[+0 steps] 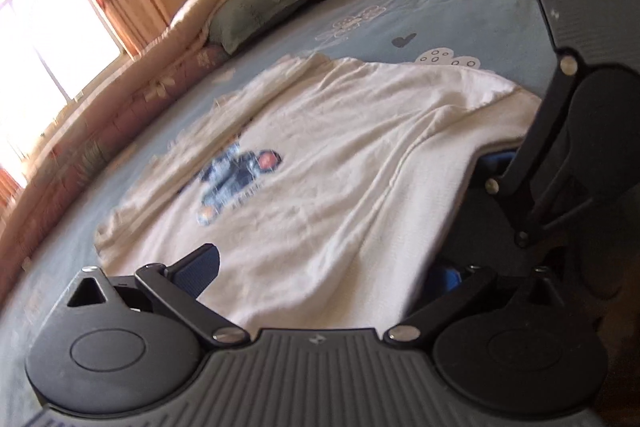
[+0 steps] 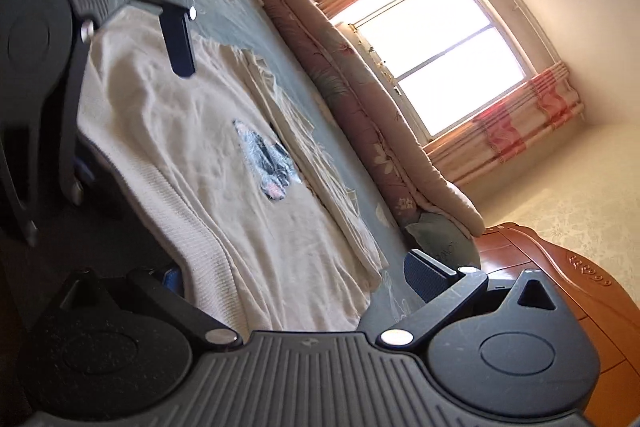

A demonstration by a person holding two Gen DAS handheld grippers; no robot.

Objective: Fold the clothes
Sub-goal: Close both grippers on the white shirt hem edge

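Both grippers, left gripper [image 1: 316,267] and right gripper [image 2: 292,275], have fingers spread wide, holding nothing. On the bed [image 1: 460,11] lies the white shirt [image 1: 320,155]; I'd pinch its near ribbed hem [image 2: 192,227] evenly.

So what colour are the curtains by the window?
The striped fabric curtains are cream with pinkish-red bands, clearest in the right wrist view.

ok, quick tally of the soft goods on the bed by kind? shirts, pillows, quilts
White shirts: 1, spread flat, blue print facing up
Green pillows: 1, by the headboard
Rolled quilts: 1, along the window side of the bed
Total: 3
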